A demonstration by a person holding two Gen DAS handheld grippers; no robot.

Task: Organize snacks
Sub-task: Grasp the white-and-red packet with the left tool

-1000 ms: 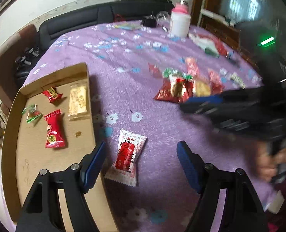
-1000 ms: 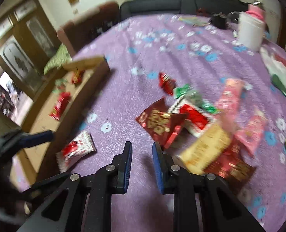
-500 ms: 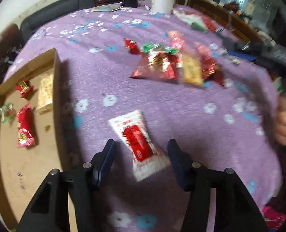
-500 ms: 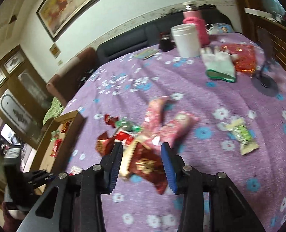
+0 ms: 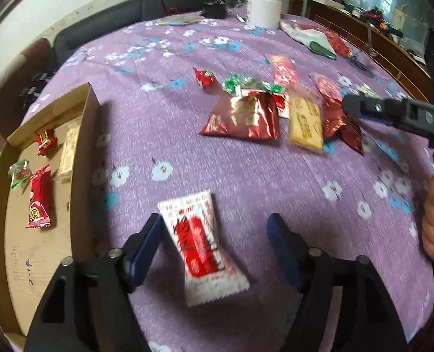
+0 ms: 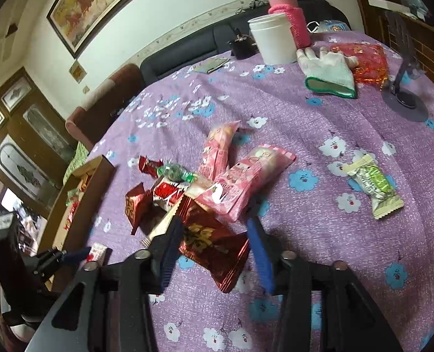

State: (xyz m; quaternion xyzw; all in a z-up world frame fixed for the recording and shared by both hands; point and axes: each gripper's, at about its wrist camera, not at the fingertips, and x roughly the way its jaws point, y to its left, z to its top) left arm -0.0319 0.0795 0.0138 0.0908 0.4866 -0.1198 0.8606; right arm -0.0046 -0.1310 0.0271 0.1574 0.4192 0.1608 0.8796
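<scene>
Left wrist: left gripper [image 5: 214,243] spread wide, white-and-red packet [image 5: 200,242] flat between its fingers, near the table's near edge, just beside the cardboard tray [image 5: 83,158] wall.

Right wrist: right gripper [image 6: 215,248] wide, straddling the dark red foil packet [image 6: 214,243]; bare purple cloth [image 6: 319,123] beyond.

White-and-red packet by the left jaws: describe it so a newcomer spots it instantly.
Start at the cardboard tray on the purple floral tablecloth. Just right of its wall, alone on the cloth between the open left gripper jaws, lies the white-and-red packet. It is the only white wrapper with a red centre panel lying away from the snack pile.
</scene>
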